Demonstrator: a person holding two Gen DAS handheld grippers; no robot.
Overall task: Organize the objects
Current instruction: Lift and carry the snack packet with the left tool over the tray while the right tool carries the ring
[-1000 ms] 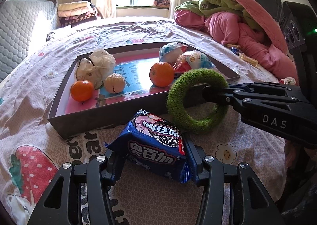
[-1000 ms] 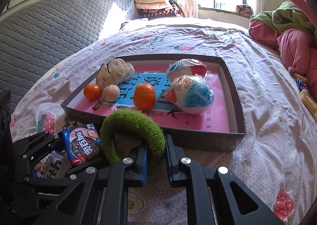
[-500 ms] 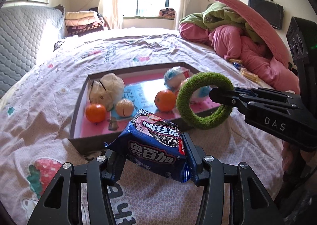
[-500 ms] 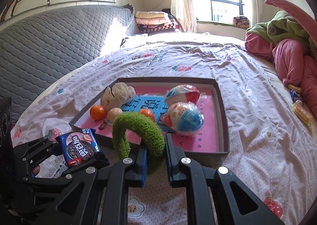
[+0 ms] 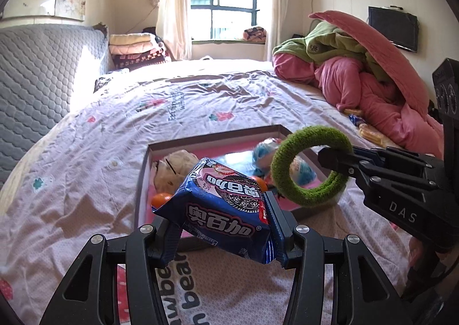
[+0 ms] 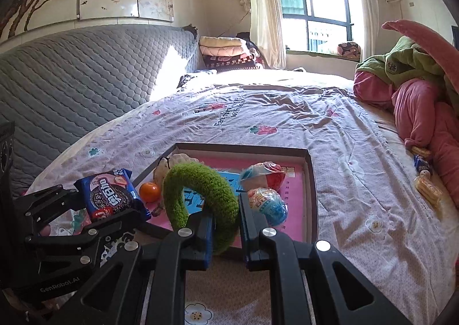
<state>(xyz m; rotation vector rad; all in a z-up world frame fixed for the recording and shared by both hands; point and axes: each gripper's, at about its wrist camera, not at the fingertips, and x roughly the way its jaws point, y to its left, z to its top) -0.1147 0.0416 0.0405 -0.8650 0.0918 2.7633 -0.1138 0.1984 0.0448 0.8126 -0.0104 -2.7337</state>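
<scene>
Holding a blue biscuit packet [image 5: 226,207] in my left gripper [image 5: 222,224], I have its jaws about half open with the pads pressing the packet's two sides, so it hangs clear above the bedspread [image 5: 86,176]. My right gripper [image 6: 226,227] is clamped nearly closed on the lower part of a green ring [image 6: 200,199], which stands upright between the fingers. In the left view the ring [image 5: 311,166] sits just right of the packet, with the right gripper reaching in from the right edge. In the right view the packet [image 6: 107,196] is at near left, with the left gripper [image 6: 94,210] beneath it.

Both items hover over the near edge of a shallow tray [image 6: 312,196] lying on the bed. Inside the tray I see an orange [image 6: 149,192] at near left, a pale crumpled bag [image 5: 176,167] beside it, and two wrapped snacks, one [image 6: 265,177] farther and one [image 6: 269,204] nearer, on the right half. More snacks [image 6: 427,184] lie on the bedspread at far right, beside a pink quilt [image 6: 424,124].
</scene>
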